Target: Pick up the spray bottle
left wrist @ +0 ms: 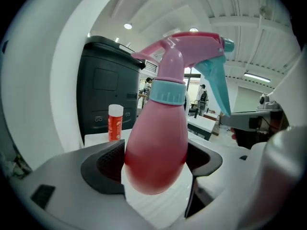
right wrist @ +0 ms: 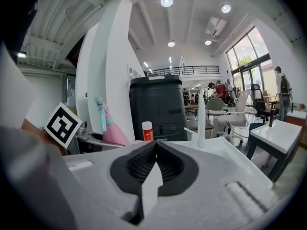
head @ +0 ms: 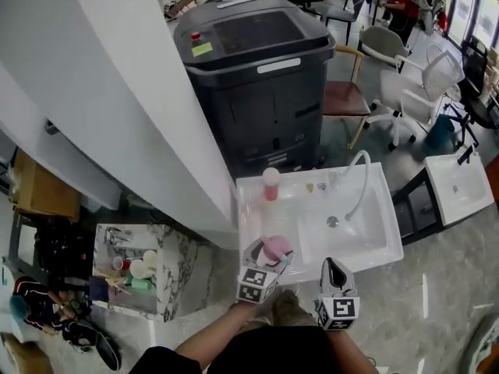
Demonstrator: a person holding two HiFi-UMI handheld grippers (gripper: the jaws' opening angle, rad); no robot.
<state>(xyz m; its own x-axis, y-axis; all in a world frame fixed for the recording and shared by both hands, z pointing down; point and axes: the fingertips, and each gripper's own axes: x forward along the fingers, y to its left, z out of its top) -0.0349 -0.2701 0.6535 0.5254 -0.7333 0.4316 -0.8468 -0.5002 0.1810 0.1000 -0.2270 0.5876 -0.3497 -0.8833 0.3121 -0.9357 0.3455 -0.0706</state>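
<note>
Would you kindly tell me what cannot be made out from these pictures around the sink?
- Base of the spray bottle: in the head view the left gripper covers it, so whether it rests on the sink is unclear.
- Label of the orange bottle: blurred in the left gripper view, too small elsewhere.
- Things on the marble shelf: too small in the head view.

The head view looks steeply down from above the near edge of the sink point(head: 374, 244), onto the left gripper point(head: 271, 252) and right gripper point(head: 332, 267) from behind. Each gripper view sits low, close behind its own jaws, facing far across the sink. All three share the black cabinet point(head: 257, 84) and the orange tube point(head: 270, 184) at the sink's far edge; the right gripper view also catches the spray bottle point(right wrist: 113, 131) at its left.
</note>
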